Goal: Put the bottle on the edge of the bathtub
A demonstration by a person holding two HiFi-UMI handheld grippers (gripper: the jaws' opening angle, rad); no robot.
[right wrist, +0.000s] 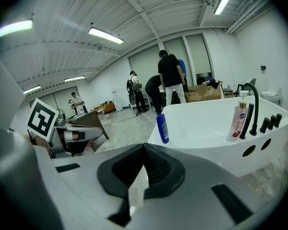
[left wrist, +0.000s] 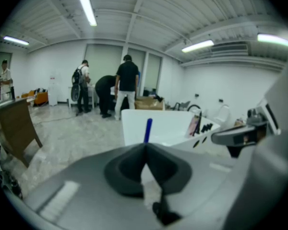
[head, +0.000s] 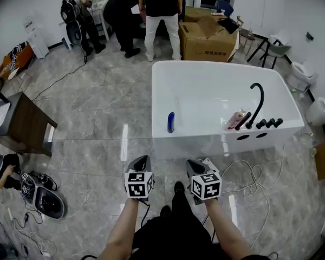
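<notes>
A blue bottle [head: 171, 122] stands upright on the near left edge of the white bathtub [head: 206, 140]. It also shows in the left gripper view as the blue bottle [left wrist: 148, 130] and in the right gripper view as the blue bottle [right wrist: 162, 127]. My left gripper [head: 140, 162] and right gripper [head: 194, 166] hang side by side over the floor, well short of the tub. Both are shut with nothing between the pads. In their own views the left gripper [left wrist: 145, 148] and right gripper [right wrist: 144, 150] point towards the tub.
A pink pump bottle [head: 235, 119] stands by the black faucet [head: 257, 103] on the tub's right rim. Cardboard boxes [head: 206, 37] and several people [head: 160, 15] are behind the tub. A dark desk [head: 21, 124] stands at the left, and cables [head: 249, 172] lie on the floor.
</notes>
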